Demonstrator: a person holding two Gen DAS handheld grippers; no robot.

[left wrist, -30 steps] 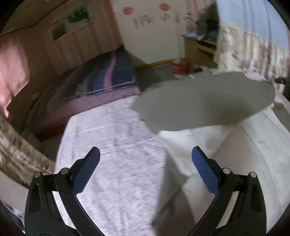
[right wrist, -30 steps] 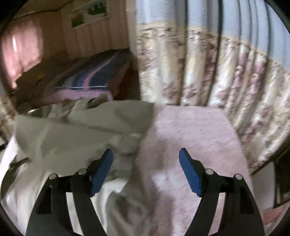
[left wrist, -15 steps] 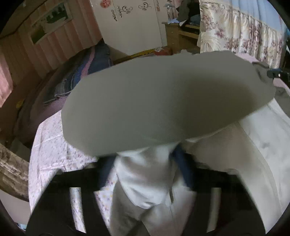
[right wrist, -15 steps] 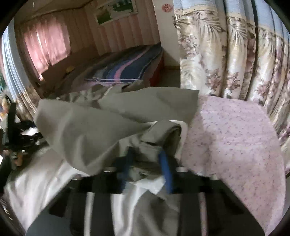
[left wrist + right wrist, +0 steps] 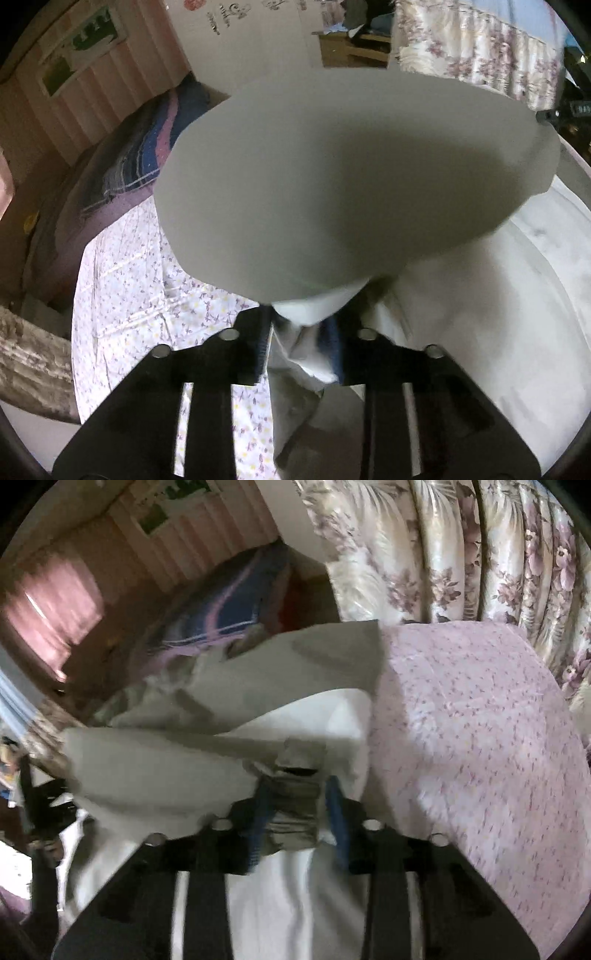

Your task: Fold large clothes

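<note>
- Grey-white garment is draped over the bed; soft, light, floppy handling is expected.
- Its bunched edge is pinched by the closing left hand-held gripper.
- A thick wad is gripped by the right hand-held gripper, whose jaws are opening.

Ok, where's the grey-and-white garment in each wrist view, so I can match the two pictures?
Left wrist: the garment fills the centre and right, a grey flap lifted above the left tongs, which are closing with white fabric between them.
Right wrist: the garment spreads over centre and left, a bunched grey fold between the right tongs, which are opening.
Shared landmark: the striped blue-and-pink bedding, upper left in both.
</note>
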